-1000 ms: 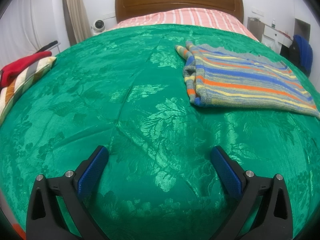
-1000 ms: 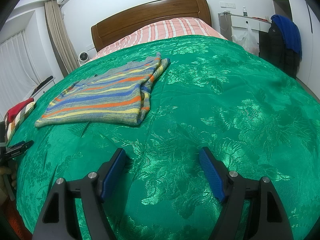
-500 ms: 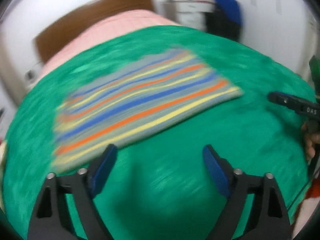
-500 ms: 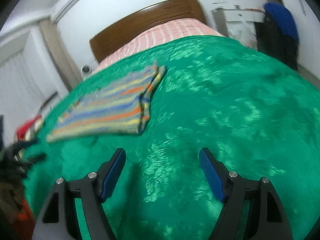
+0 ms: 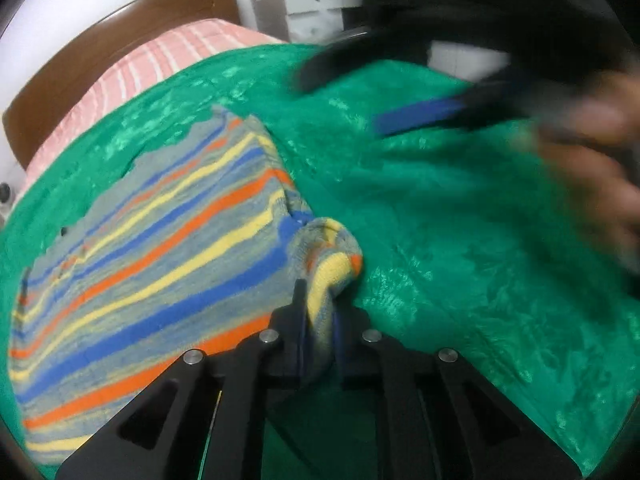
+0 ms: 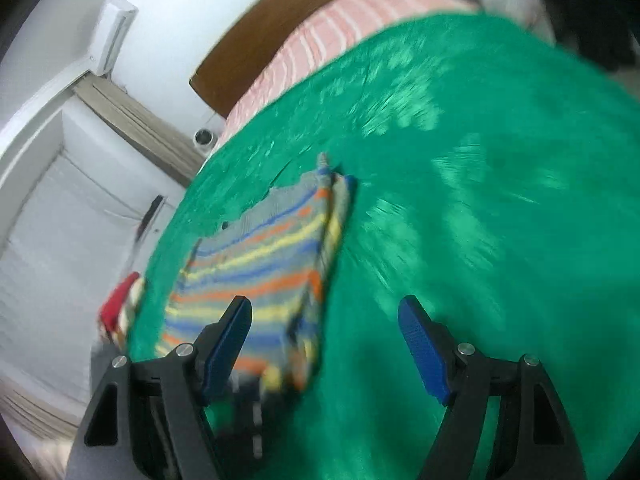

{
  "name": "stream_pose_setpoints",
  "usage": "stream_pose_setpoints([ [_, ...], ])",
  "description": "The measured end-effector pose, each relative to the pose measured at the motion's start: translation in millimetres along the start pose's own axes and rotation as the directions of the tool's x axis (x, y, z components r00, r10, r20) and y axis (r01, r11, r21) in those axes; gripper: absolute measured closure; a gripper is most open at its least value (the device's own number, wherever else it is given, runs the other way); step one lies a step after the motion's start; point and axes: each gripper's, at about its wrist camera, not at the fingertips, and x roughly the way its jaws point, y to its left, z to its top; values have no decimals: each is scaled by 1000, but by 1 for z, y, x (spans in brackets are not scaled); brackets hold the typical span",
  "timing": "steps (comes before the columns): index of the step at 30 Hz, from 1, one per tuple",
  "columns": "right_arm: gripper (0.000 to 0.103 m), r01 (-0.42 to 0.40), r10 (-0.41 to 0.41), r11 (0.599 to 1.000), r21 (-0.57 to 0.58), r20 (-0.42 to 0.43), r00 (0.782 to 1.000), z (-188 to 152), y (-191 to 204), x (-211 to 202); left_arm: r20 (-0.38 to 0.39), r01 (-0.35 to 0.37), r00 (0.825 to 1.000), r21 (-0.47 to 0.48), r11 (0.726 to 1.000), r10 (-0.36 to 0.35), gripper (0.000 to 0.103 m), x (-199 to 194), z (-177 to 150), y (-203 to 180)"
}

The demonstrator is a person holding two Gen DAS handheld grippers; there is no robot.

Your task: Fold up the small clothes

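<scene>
A folded sweater [image 5: 160,248] with blue, orange, yellow and grey stripes lies on the green bedspread [image 5: 440,240]. My left gripper [image 5: 320,312] is at the sweater's near right corner, its jaws closing, with a bunched wad of the knit pressed between the pads. In the right wrist view, blurred by motion, the sweater [image 6: 272,248] lies ahead and to the left. My right gripper [image 6: 324,304] hovers open over its near right edge with nothing between the fingers. That gripper also shows as a blurred blue pad [image 5: 420,116] with a hand [image 5: 592,160] behind it.
A pink striped sheet [image 5: 160,60] and a wooden headboard [image 5: 100,52] close off the far end of the bed. A red and striped cloth pile [image 6: 120,304] lies at the bed's left edge. A white dresser [image 5: 304,4] stands beyond the bed.
My left gripper swung over to the sweater and closed on its corner. My right gripper moved in toward the sweater's right edge and rolled, staying open.
</scene>
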Motion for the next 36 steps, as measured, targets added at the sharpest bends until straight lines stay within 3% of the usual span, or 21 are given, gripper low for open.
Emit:
stream_pose_setpoints([
  [1,28,-38,39,999,27,-42,998,14,-1,23,12,11,1000,-9,1000,-11,95,-2,1,0],
  [3,28,-31,36,998,57,-87,996,33,-1,64,32,41,999,-50,998,-40,95,-10,1,8],
  [4,35,-15,20,998,60,-95,995,39,0,79,42,68,997,-89,994,-64,96,-16,1,17],
  [5,46,-3,9,998,59,-101,995,45,2,94,52,84,996,-118,990,-78,96,-21,0,25],
  [6,85,11,-5,998,57,-101,995,52,5,107,72,104,993,-160,982,-93,96,-31,-2,38],
  [7,95,33,-27,998,60,-92,995,56,10,113,85,109,992,-183,977,-95,96,-39,-4,46],
  [9,95,-19,23,999,51,-70,997,63,31,117,122,116,989,-251,961,-88,96,-61,-13,77],
  [11,95,-56,55,998,-28,-64,996,66,72,117,153,124,985,-343,931,-74,96,-87,-29,115],
  [15,95,-111,94,981,-158,-106,990,64,158,144,167,100,986,-513,853,-15,96,-121,-69,185],
  [19,95,-130,87,956,-261,-172,981,45,231,200,139,42,988,-628,777,60,96,-135,-110,236],
  [23,95,-114,46,949,-295,-228,973,19,273,266,85,-8,992,-702,712,96,96,-130,-142,267],
  [24,95,-109,37,947,-302,-235,971,13,280,278,65,-26,993,-712,702,103,93,-126,-146,272],
  [25,94,-105,29,946,-307,-244,969,6,289,295,21,-63,993,-723,688,113,83,-119,-151,279],
  [26,89,-108,31,947,-303,-250,968,0,291,302,-10,-91,992,-728,679,122,76,-116,-154,283],
  [27,81,-118,43,952,-282,-258,965,-5,292,310,-32,-113,991,-734,670,132,62,-116,-161,290],
  [28,62,-140,75,962,-237,-264,962,-10,292,314,-38,-123,989,-740,662,141,50,-119,-166,293],
  [29,54,-161,106,967,-199,-260,960,-13,289,310,-20,-113,989,-747,655,149,47,-126,-171,297],
  [32,51,-176,137,961,-214,-189,973,-17,283,276,32,-87,985,-756,649,169,44,-139,-177,306],
  [34,52,-135,88,938,-320,-157,984,-21,286,244,53,-64,986,-754,654,158,44,-150,-182,304],
  [36,56,-109,44,890,-443,-155,987,-34,291,213,56,-55,988,-738,673,142,44,-148,-177,296],
])
